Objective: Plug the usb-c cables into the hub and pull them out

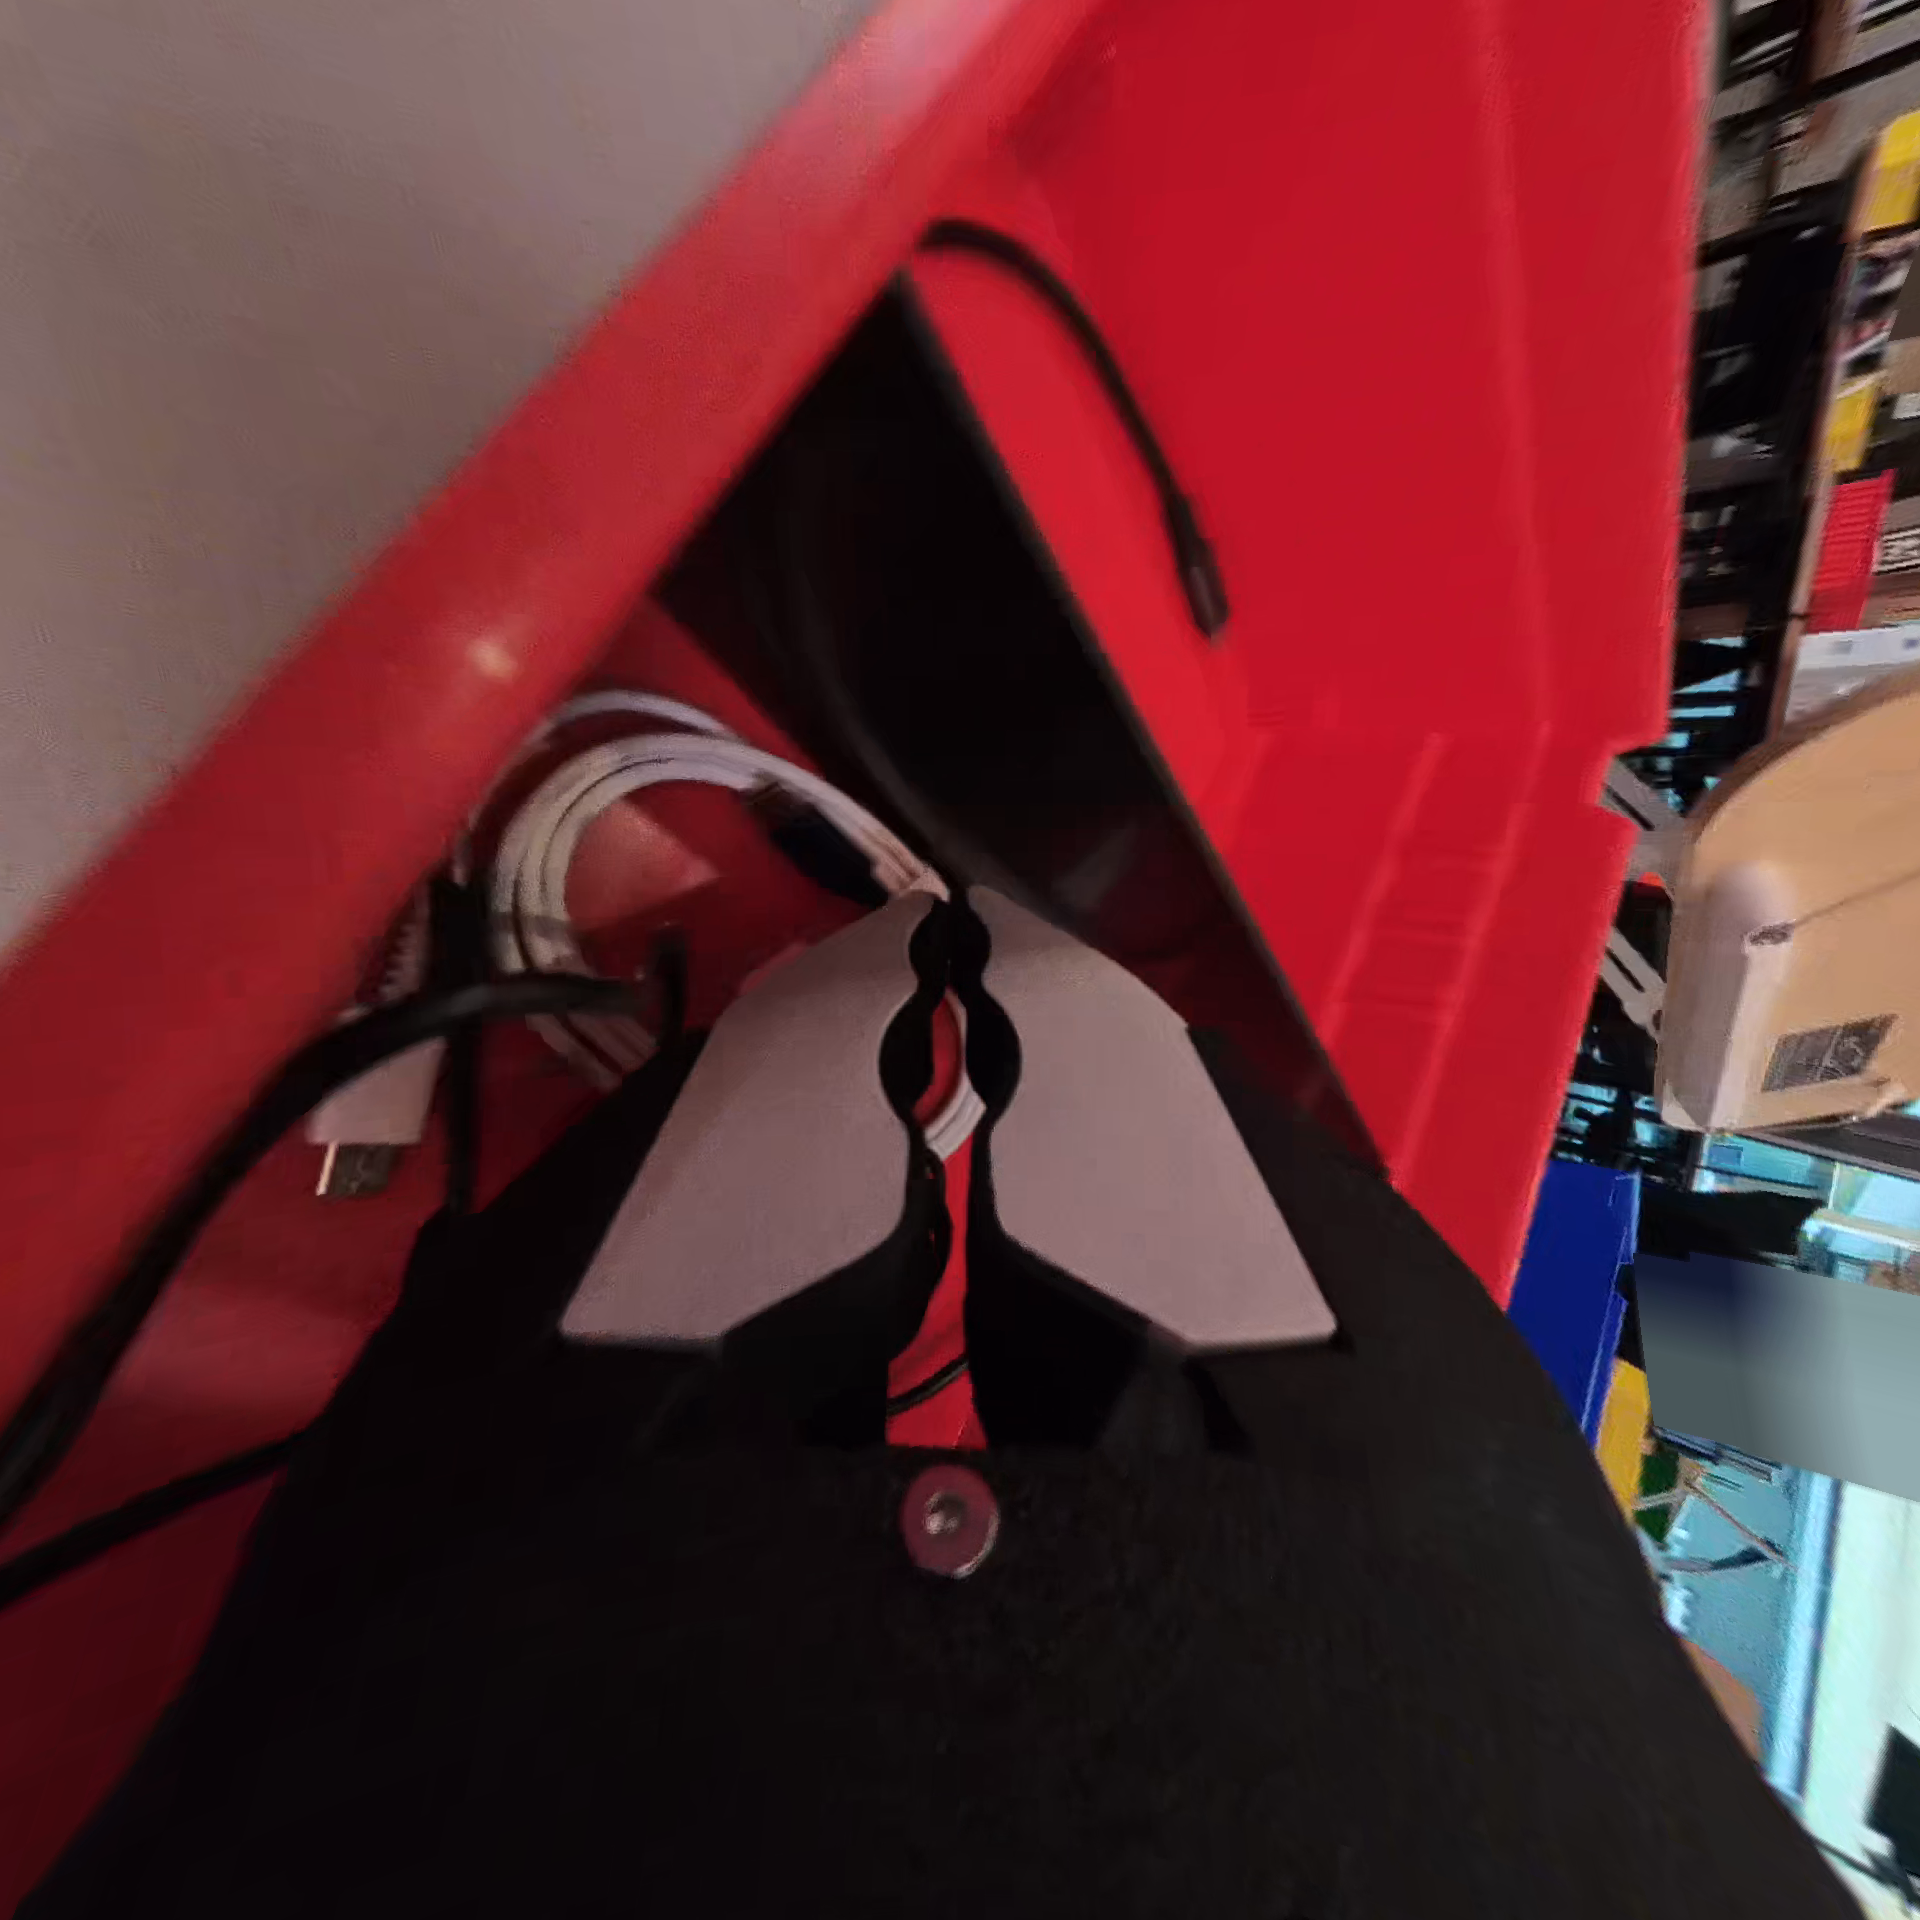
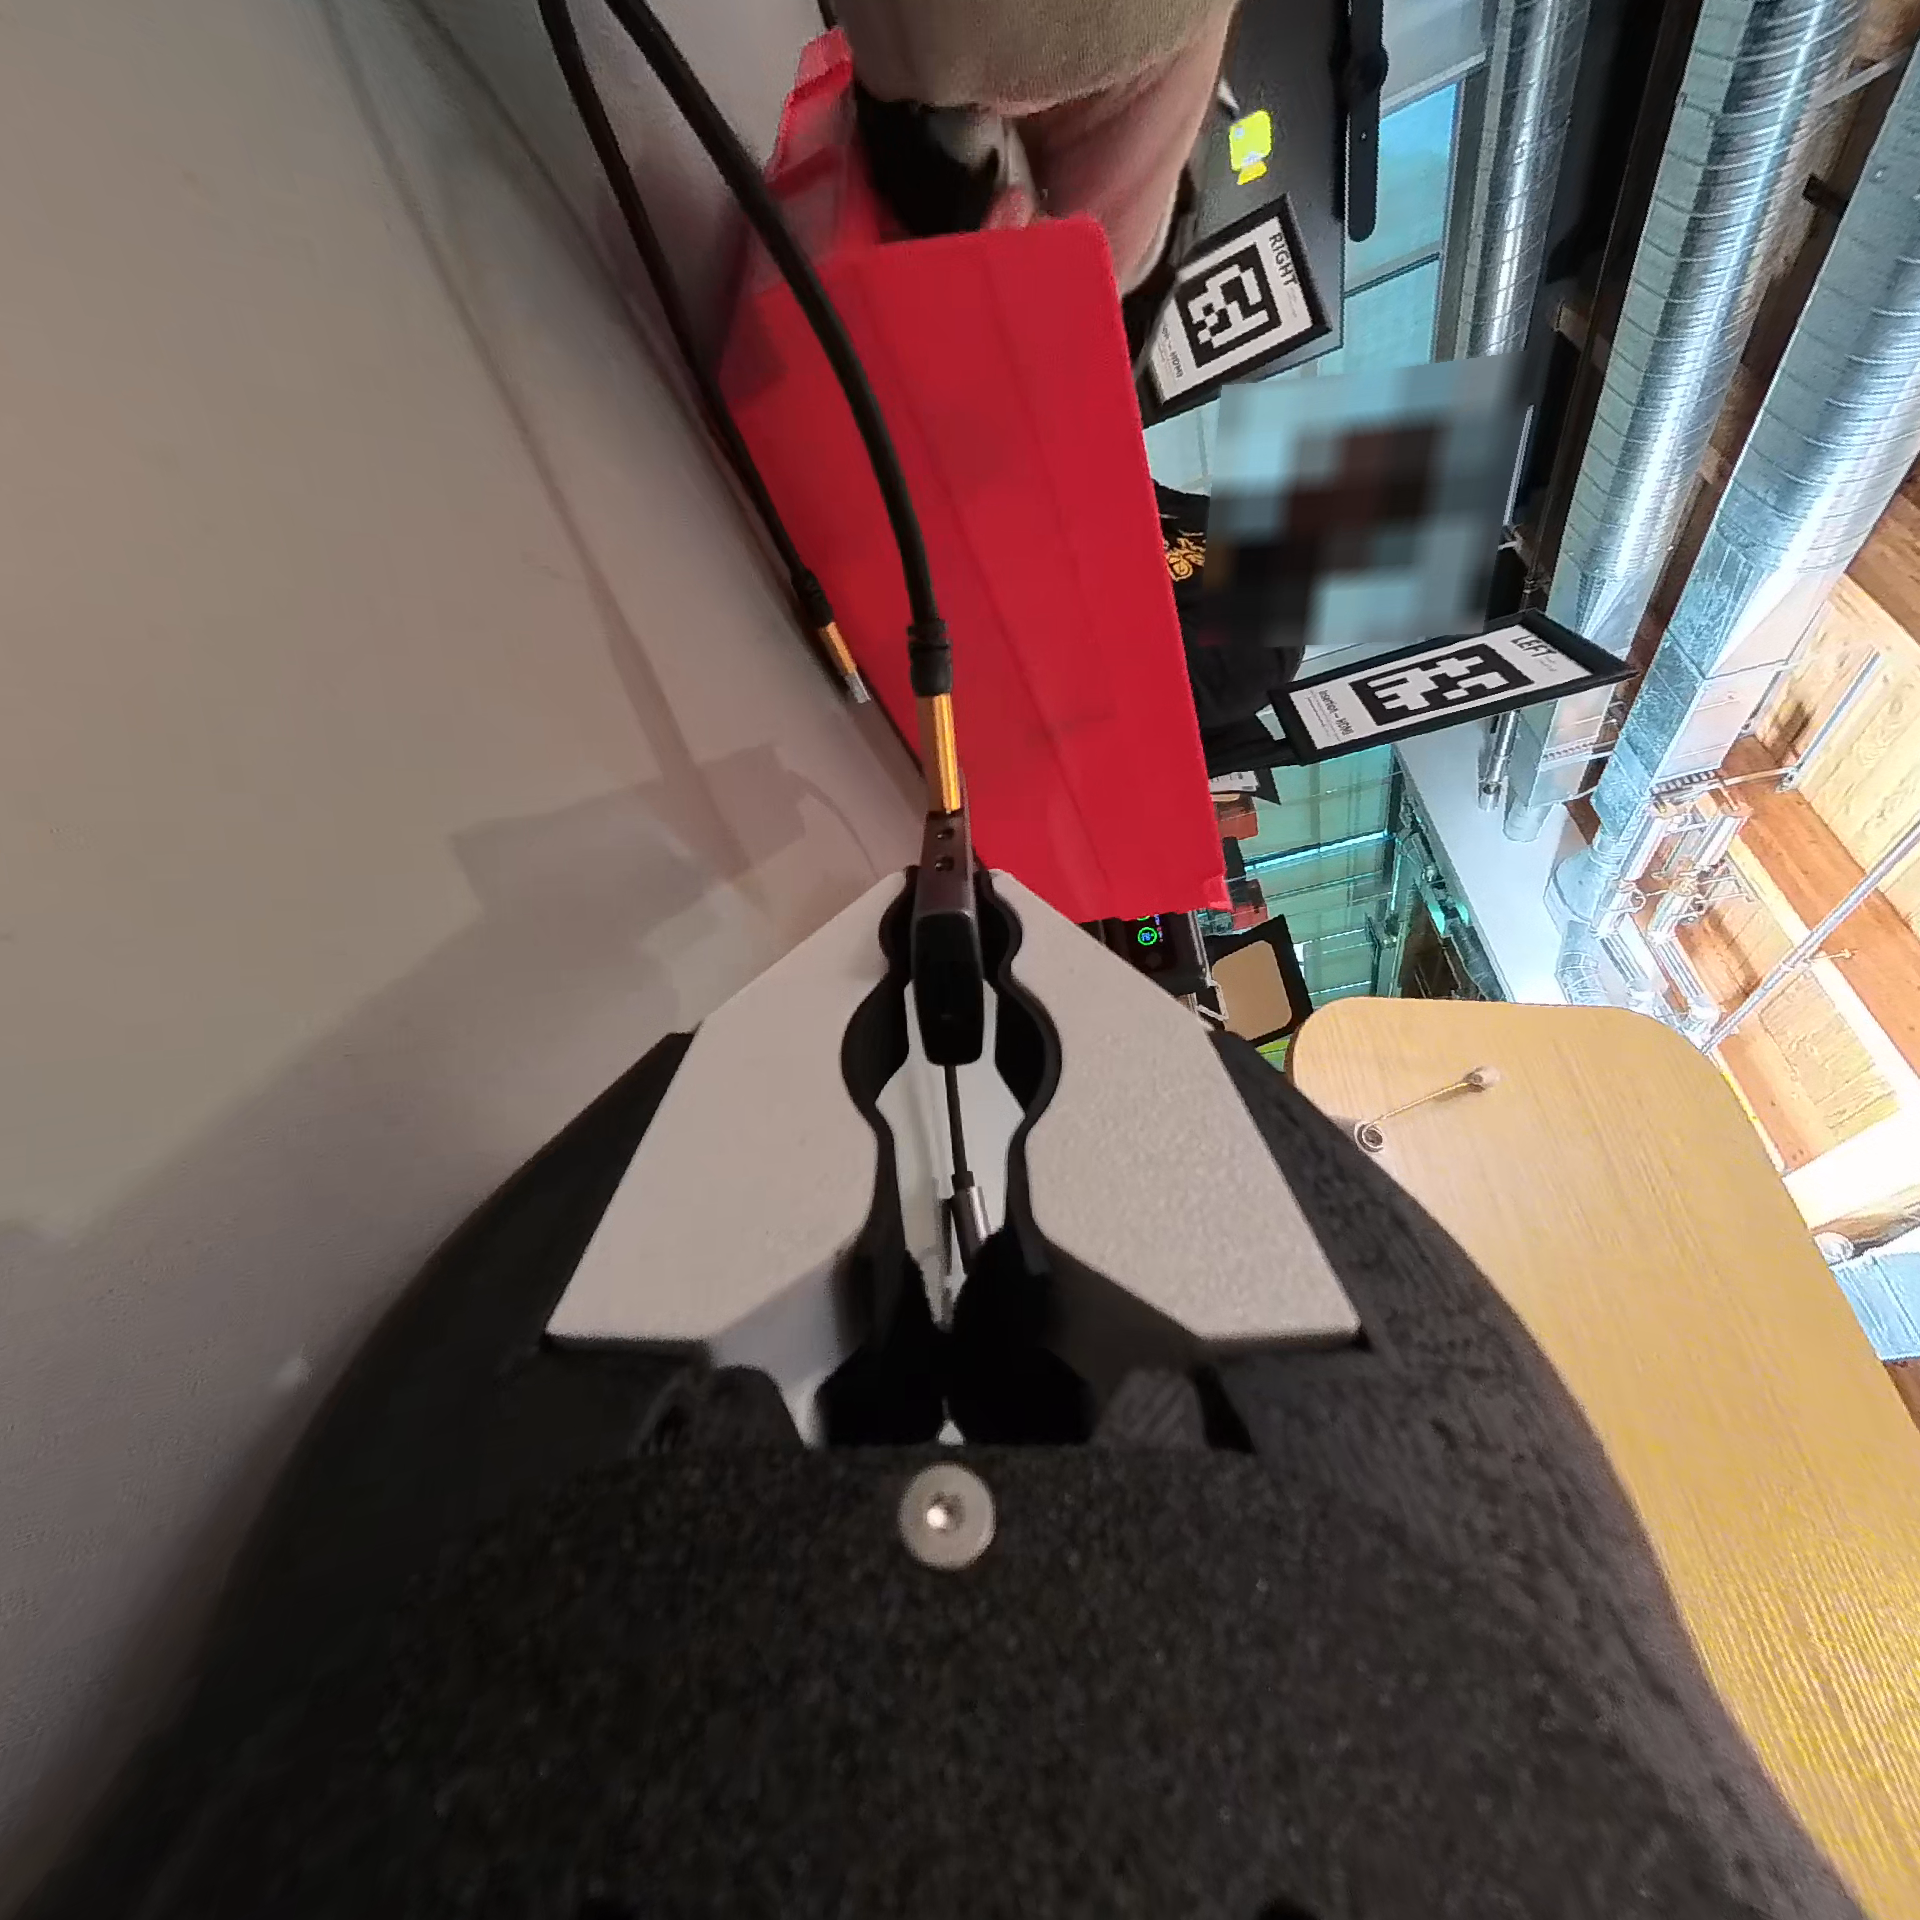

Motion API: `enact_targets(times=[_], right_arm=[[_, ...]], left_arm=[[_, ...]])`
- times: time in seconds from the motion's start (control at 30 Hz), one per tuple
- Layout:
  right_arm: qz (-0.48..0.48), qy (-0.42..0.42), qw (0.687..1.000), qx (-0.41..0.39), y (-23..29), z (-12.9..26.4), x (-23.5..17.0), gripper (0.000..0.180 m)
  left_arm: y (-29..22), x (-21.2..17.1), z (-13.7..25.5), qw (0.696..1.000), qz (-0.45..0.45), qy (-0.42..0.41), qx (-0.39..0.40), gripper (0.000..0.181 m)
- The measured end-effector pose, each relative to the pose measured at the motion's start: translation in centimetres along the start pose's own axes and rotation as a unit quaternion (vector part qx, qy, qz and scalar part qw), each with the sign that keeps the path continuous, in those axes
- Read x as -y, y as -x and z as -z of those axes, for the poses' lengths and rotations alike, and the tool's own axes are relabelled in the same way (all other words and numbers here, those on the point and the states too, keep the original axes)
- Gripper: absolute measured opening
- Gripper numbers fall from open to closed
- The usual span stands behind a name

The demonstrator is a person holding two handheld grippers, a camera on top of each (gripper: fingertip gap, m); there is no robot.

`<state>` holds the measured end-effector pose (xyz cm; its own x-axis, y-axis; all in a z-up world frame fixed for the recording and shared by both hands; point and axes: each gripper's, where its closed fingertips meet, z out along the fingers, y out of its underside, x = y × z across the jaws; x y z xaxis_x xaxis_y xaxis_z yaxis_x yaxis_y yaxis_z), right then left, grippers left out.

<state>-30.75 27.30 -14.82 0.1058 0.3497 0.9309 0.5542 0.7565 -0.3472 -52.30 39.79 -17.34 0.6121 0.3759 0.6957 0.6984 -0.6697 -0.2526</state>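
In the right wrist view my right gripper [image 2: 948, 883] is shut on a small dark hub [image 2: 945, 977], held upright between the jaws. A black cable with a gold connector [image 2: 940, 743] is plugged into the hub's far end. A second black cable with a gold connector [image 2: 831, 649] hangs free just left of it. In the left wrist view my left gripper [image 1: 951, 909] is inside the red bin [image 1: 1351, 520], fingers together. A white coiled cable [image 1: 623, 810] lies just beyond, and a stretch shows in the finger gap. I cannot tell if it is pinched.
The bin holds a black divider [image 1: 935, 644], a loose black cable with a plug [image 1: 1205, 592], a white plug [image 1: 358, 1143] and black leads. A person's hand [image 2: 1101, 114] is at the bin [image 2: 987, 499]. A white tabletop [image 2: 312, 623] and wooden panel [image 2: 1558, 1351] flank my right gripper. My right fingertips sit around 25 centimeters from my left ones.
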Motion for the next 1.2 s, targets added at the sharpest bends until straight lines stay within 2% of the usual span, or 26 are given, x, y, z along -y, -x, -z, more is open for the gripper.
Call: enact_targets(times=[0.1, 0.23, 0.27, 0.3, 0.37, 0.5, 0.67, 0.83, 0.97, 1.13, 1.17, 1.2], right_arm=[[0.0, 0.0, 1.0, -0.001, 0.0, 0.0, 0.0, 0.009], [0.002, 0.001, 1.0, 0.0, 0.1, 0.0, 0.0, 0.009], [0.003, 0.001, 1.0, 0.001, 0.1, 0.0, 0.0, 0.009], [0.003, 0.002, 1.0, 0.003, 0.2, -0.1, 0.0, 0.009], [0.005, 0.003, 1.0, 0.005, 0.3, -0.1, -0.1, 0.009], [0.006, 0.004, 1.0, 0.007, 0.4, -0.1, -0.1, 0.009], [0.006, 0.006, 1.0, 0.011, 0.6, -0.1, -0.2, 0.009], [0.006, 0.006, 1.0, 0.012, 0.7, -0.2, -0.2, 0.009], [0.006, 0.006, 1.0, 0.012, 0.7, -0.2, -0.2, 0.009], [0.008, 0.007, 1.0, 0.012, 0.8, -0.2, -0.2, 0.009], [0.008, 0.007, 1.0, 0.013, 0.8, -0.2, -0.2, 0.009], [0.009, 0.007, 1.0, 0.013, 0.8, -0.2, -0.2, 0.009]], left_arm=[[-0.4, 0.1, 0.7, 0.999, -0.042, -0.011, -0.002, 0.0], [0.2, 0.1, 1.9, 0.999, -0.038, -0.031, 0.019, 0.0], [0.8, -0.1, 1.9, 0.998, -0.035, -0.024, 0.042, 0.008], [1.5, -0.4, 1.7, 0.997, -0.032, -0.01, 0.07, 0.024], [2.3, -0.8, 1.3, 0.994, -0.03, 0.015, 0.108, 0.027], [2.0, 0.2, 1.0, 0.993, -0.019, -0.004, 0.119, 0.031], [2.4, 0.8, 0.1, 0.99, -0.023, 0.003, 0.138, 0.017], [1.7, 1.2, -0.1, 0.998, -0.012, -0.007, 0.06, 0.0], [0.7, 1.2, 0.6, 0.997, -0.057, -0.017, 0.04, 0.0], [0.9, 0.9, 1.2, 0.997, -0.067, -0.017, 0.046, 0.0], [1.1, 0.3, 1.0, 0.996, -0.066, 0.004, 0.055, 0.002], [1.4, -0.5, 0.6, 0.995, -0.064, 0.033, 0.072, 0.017]])
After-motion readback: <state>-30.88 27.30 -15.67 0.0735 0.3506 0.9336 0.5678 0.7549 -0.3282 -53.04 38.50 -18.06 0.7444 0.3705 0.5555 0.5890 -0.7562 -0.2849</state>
